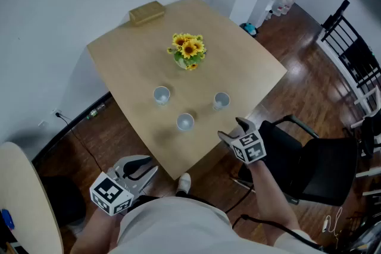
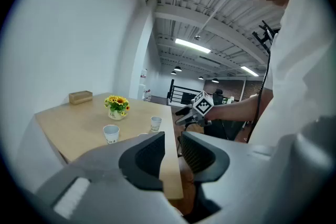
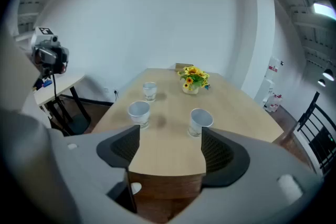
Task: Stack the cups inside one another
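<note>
The left tongs (image 1: 144, 168) hang off the tabletop (image 1: 137, 62), just short of its near corner and over the wooden floor (image 1: 113, 128). Their jaws stand a narrow gap apart with nothing between them. The right tongs (image 1: 231, 129) hover at the near-right edge, jaws spread wide and empty, with only bare tabletop in the gap. A black chair (image 1: 309, 169) stands just beside that edge, under the right forearm (image 1: 271, 193). A cable (image 1: 83, 146) trails over the floor along the near-left edge. A second, round table (image 1: 24, 199) is cut off at the lower left.

All three cups stand upright, apart from one another and unstacked. The nearest cup (image 1: 185, 122) sits towards the near corner. The right cup (image 1: 221, 100) is close to the near-right edge, just beyond the right tongs' tips. The left cup (image 1: 161, 94) stands towards the middle. Nothing lies between the right tongs and the cups. In the left gripper view one jaw hides most of the nearest cup, and any print on the cups is too small to read.

Past the cups, a small pot of sunflowers (image 1: 189, 50) stands mid-tabletop. A tan box (image 1: 146, 12) lies at the far-left edge near the far corner. In the right gripper view a camera (image 3: 50, 55) stands off to the left, its support hard to make out
</note>
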